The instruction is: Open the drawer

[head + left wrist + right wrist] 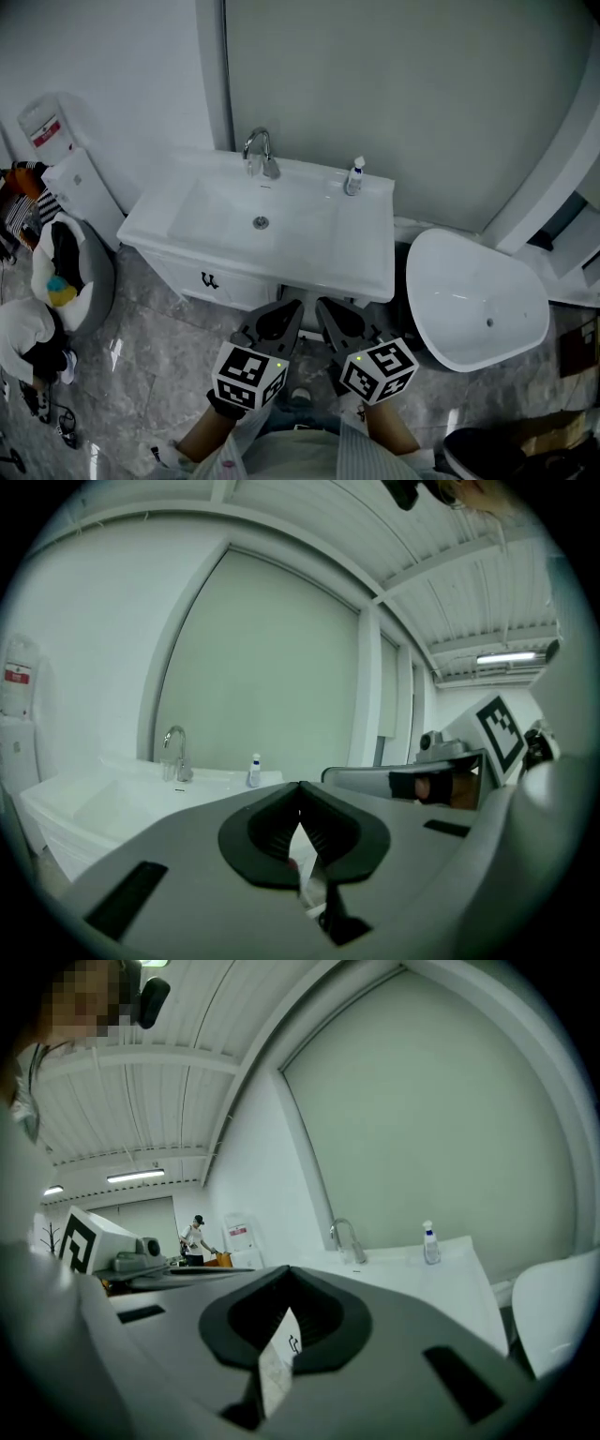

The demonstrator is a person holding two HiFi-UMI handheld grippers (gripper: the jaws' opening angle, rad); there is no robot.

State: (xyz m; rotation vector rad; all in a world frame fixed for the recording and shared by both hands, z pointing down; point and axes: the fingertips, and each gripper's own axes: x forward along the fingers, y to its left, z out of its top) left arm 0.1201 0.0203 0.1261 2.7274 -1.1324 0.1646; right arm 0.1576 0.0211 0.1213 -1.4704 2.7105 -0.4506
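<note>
To the left of the washbasin [375, 272], a water dispenser [42, 131] is seen against the wall. The drawer [230, 289] is found in the cabinet front directly beneath the washbasin's left half. It is shut, flush with that front, and its dark handle [209, 279] is untouched.

In front of the washbasin and right of the handle, the left gripper [281, 321] is held in the air. Its jaws are pressed together with nothing between them. Just beside it, the right gripper [337, 323] is held likewise, closed on nothing. A small bottle [354, 176] stands at the washbasin's back right corner, and a white tub [478, 300] stands to the washbasin's right.

The step in hand is judged to be the approach, since no contact with the drawer has been made. For the next move, one gripper would need to be lowered and brought left to the handle. Its jaws would then be spread, the handle pinched, and the drawer drawn straight out from under the washbasin.
</note>
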